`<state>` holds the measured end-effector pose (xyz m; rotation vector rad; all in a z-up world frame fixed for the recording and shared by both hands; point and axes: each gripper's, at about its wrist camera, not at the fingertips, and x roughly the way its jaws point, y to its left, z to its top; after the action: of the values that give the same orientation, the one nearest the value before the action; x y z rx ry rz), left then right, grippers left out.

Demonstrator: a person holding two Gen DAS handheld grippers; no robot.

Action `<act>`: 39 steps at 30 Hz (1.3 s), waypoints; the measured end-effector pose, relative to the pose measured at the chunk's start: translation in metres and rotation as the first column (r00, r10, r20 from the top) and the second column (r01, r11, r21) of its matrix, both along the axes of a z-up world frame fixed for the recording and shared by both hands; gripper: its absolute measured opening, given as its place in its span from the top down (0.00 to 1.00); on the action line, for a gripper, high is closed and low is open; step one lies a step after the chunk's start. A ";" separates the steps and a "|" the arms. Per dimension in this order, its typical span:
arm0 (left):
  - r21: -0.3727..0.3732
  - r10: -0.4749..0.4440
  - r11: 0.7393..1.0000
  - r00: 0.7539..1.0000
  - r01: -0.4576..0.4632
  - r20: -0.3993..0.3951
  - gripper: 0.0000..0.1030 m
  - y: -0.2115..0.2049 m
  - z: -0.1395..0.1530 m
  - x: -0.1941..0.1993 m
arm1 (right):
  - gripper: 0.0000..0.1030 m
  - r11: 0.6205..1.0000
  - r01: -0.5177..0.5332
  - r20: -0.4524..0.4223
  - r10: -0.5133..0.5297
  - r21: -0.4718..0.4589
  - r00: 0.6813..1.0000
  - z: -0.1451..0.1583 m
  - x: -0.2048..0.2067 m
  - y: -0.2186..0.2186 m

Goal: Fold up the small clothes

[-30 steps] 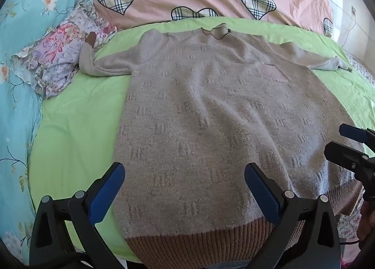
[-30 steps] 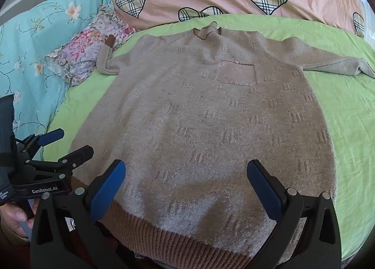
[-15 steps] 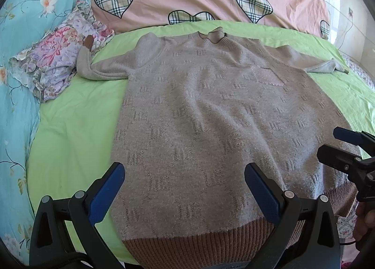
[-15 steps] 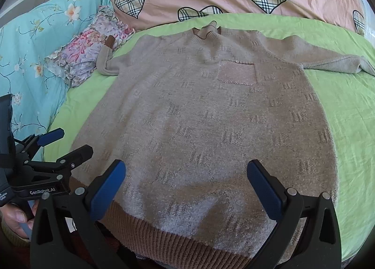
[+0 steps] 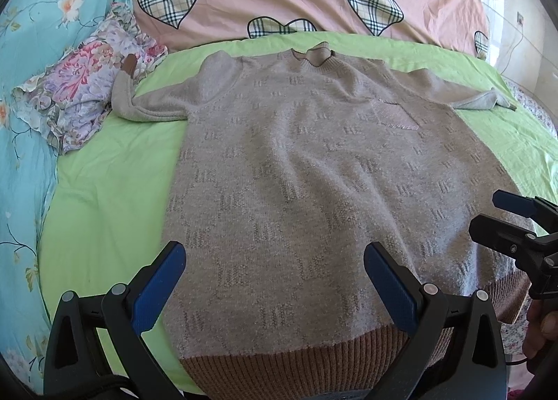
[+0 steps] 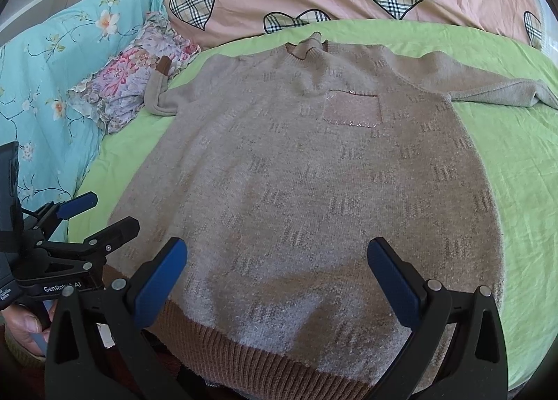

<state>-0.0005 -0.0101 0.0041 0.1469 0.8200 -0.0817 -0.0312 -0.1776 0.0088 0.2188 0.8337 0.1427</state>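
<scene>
One sweater (image 5: 314, 190), one floral garment (image 5: 80, 96), two quilts, two grippers, one green sheet (image 5: 104, 190).

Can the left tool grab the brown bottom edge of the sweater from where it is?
Probably yes. The left tool is open and hovers just over the sweater, whose brown hem lies right below its fingers. Nothing sits between them, and the right tool is off to the side.

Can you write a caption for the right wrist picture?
Open right gripper above a beige sweater spread flat on a green sheet.
</scene>
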 end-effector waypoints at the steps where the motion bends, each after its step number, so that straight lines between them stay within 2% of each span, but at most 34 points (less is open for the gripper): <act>1: 0.008 -0.001 1.000 1.000 0.001 0.008 0.01 -0.001 0.000 0.000 | 0.00 1.000 0.000 -0.003 0.000 -0.002 1.000 0.000 0.001 0.000; 4: 0.003 -0.004 1.000 1.000 0.004 0.006 0.01 -0.003 0.001 0.000 | 0.00 1.000 -0.002 0.001 0.002 0.002 1.000 0.000 0.001 0.001; 8: -0.025 -0.007 1.000 0.998 0.006 -0.057 0.01 -0.002 0.001 0.003 | 0.00 0.999 -0.008 0.025 0.007 0.037 1.000 0.004 0.002 0.000; 10: -0.016 -0.008 1.000 0.997 0.007 -0.078 0.01 -0.002 0.001 0.005 | 0.00 1.000 -0.003 -0.029 0.002 -0.027 1.000 0.000 0.004 -0.001; 16: -0.032 -0.012 0.999 0.998 0.010 -0.062 0.01 -0.002 0.000 0.007 | 0.00 1.000 0.001 -0.036 -0.001 -0.007 0.999 0.000 0.004 -0.001; 22: -0.021 -0.013 1.000 0.999 0.012 -0.053 0.01 -0.003 -0.002 0.011 | 0.00 0.997 -0.001 -0.027 -0.001 -0.080 1.000 -0.004 0.006 0.000; 27: -0.019 -0.024 1.000 0.998 0.023 -0.054 0.01 -0.004 -0.002 0.016 | 0.00 0.999 0.003 -0.033 -0.005 -0.048 0.999 -0.004 0.008 -0.002; 34: -0.039 -0.042 0.998 0.998 0.040 -0.045 0.01 -0.006 -0.002 0.027 | 0.00 0.999 0.020 0.045 -0.019 -0.031 0.999 -0.002 0.020 -0.019; 39: -0.048 -0.035 0.998 0.997 0.032 -0.063 0.01 -0.008 -0.002 0.048 | 0.00 0.996 0.085 0.051 -0.084 -0.021 0.995 0.003 0.031 -0.050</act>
<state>0.0478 -0.0181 0.0020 0.1139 0.8786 -0.1380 -0.0002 -0.2273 0.0118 0.2277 0.7742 0.0591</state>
